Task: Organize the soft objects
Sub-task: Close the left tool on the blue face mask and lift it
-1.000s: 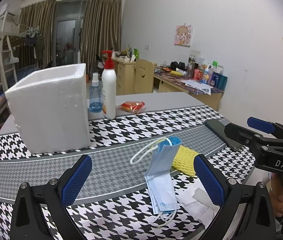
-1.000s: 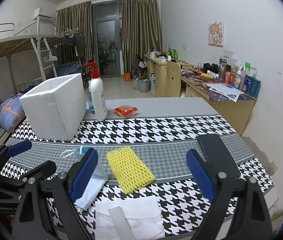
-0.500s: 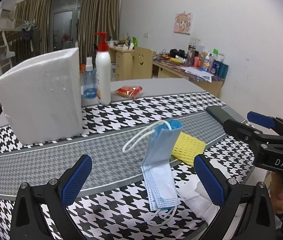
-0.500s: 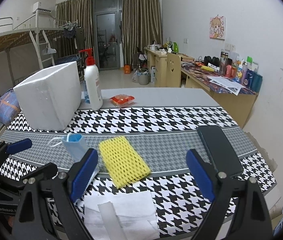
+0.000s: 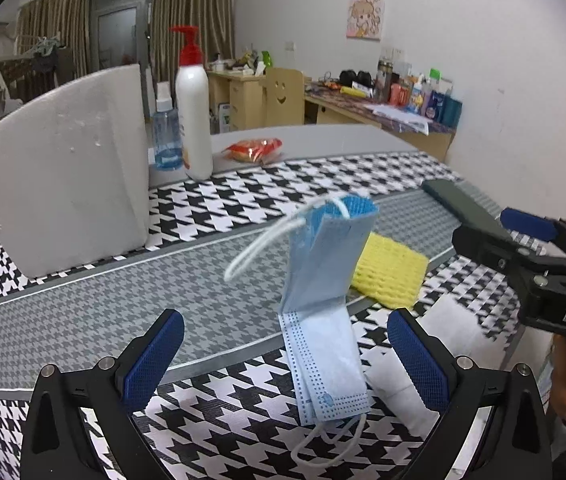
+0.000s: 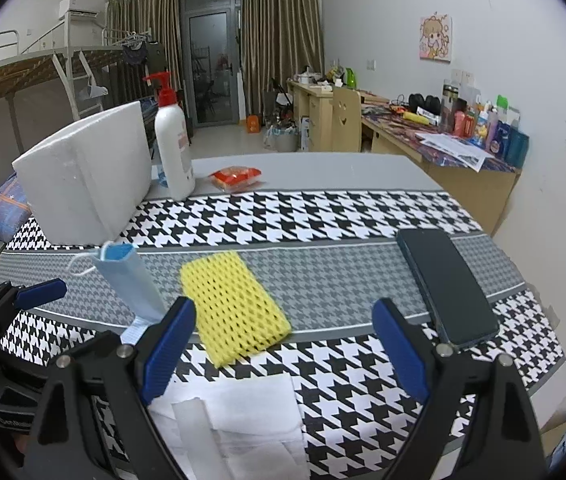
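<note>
A folded light-blue face mask [image 5: 325, 312] lies on the houndstooth table cloth, its far end bent upward with white ear loops. My left gripper [image 5: 283, 364] is open, its jaws either side of the mask's near end, not touching it. A yellow foam net sleeve [image 6: 231, 304] lies flat to the mask's right; it also shows in the left wrist view [image 5: 391, 276]. My right gripper [image 6: 283, 352] is open and empty just before the sleeve. White soft sheets [image 6: 243, 416] lie at the table's front edge. The mask shows in the right wrist view [image 6: 127, 276].
A white foam box [image 5: 67, 168] stands at the back left. A white pump bottle [image 5: 193, 104], a small blue bottle [image 5: 165, 136] and a red packet [image 5: 253, 148] stand behind. A dark phone [image 6: 447, 284] lies at the right. The table edge is close in front.
Both grippers have moved lower and nearer to the table. The mask now lies between my left jaws; the yellow sleeve is closer to my right gripper. Both stay open.
</note>
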Motion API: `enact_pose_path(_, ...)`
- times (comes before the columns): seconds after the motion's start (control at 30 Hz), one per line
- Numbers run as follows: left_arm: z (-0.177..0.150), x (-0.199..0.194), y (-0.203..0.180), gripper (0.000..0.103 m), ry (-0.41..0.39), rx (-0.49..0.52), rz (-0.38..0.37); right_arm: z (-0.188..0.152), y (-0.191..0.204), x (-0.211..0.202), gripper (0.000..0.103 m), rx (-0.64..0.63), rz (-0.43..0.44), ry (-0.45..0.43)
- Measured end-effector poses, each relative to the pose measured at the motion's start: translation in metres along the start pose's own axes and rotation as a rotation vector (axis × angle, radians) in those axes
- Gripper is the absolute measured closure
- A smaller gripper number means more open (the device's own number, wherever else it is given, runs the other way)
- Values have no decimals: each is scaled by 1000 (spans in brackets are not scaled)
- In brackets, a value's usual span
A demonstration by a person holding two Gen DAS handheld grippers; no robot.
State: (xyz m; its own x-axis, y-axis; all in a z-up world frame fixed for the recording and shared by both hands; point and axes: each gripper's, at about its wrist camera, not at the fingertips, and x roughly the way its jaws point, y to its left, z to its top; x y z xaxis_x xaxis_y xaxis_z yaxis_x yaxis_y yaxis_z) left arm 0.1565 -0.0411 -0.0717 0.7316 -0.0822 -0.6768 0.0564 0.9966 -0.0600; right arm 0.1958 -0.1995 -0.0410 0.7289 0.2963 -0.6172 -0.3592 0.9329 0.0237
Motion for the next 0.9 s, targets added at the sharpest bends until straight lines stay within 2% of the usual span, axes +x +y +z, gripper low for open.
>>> enact_pose_path(0.47, -2, 22, -7, 3, 83, 18, -31, -3, -4, 22, 11, -4, 16, 48)
enact_pose_path(0.6, -2, 29, -9, 11, 109, 21, -48, -3, -4, 24, 11, -4, 19, 56)
enact_pose_path(0.73, -3, 35, -10, 24, 138, 24, -56, -3, -4, 26, 11, -8, 20, 61)
enact_pose_path(0.9, -2, 38, -12, 31, 143, 35, -50, -2, -4, 28, 11, -8, 21, 68)
